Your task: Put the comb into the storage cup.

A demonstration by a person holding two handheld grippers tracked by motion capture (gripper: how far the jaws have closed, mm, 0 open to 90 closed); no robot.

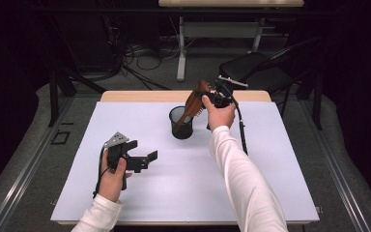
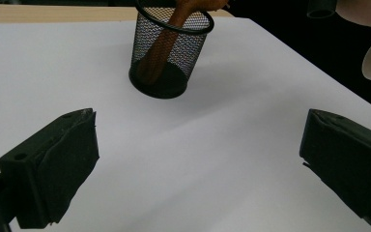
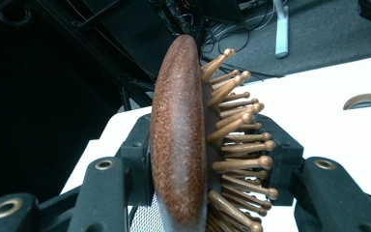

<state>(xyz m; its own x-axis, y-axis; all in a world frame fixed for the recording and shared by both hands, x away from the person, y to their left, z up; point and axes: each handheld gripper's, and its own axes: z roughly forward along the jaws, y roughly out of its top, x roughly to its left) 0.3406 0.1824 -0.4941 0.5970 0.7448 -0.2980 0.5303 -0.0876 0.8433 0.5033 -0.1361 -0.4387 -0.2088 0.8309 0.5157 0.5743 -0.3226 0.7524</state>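
**Wooden hairbrush held with its handle in the mesh cup**

The right gripper [image 1: 211,99] grips a wooden hairbrush [image 1: 193,104] by its head, its fingers [image 3: 140,166] clenched on the brown back on one side and the pegged face on the other. The brush leans at a slant, its handle reaching down inside the black mesh cup [image 1: 181,123], which stands upright on the white counter [image 1: 183,183] toward the far edge. In the left gripper view the handle shows through the mesh, its end near the cup's floor. The left gripper [image 1: 145,159] sits low over the counter, well apart from the cup, its fingers [image 2: 53,171] spread wide and released, with bare counter between them.
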